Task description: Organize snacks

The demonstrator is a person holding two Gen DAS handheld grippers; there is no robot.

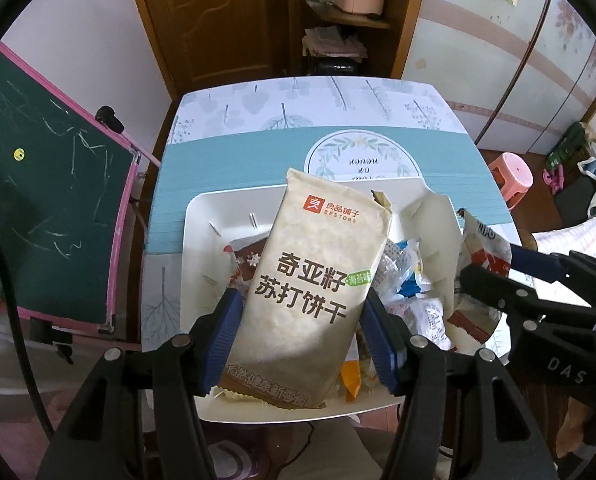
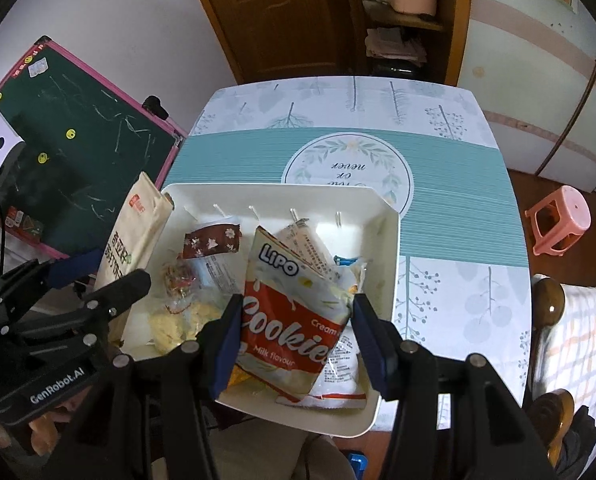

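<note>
Two packets held over the white bin, ready to be placed.

Left wrist view: the left gripper point(image 1: 301, 312), jaws part-open, clamps the cracker pack point(image 1: 313, 280) upright above the bin point(image 1: 202, 216); it alone shows the pack's printed front. Right wrist view: the right gripper point(image 2: 298, 332), jaws narrower, pinches the cookie bag point(image 2: 294, 316) over the bin's right side, and alone shows the loose snacks point(image 2: 214, 244) inside and the tabletop point(image 2: 457, 208) beyond. Best lowered one packet at a time into bare floor space before letting go.

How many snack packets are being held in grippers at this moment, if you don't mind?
2: the beige soda cracker pack in the left gripper, the Lipo cookies bag in the right gripper, both above the white bin.
</note>
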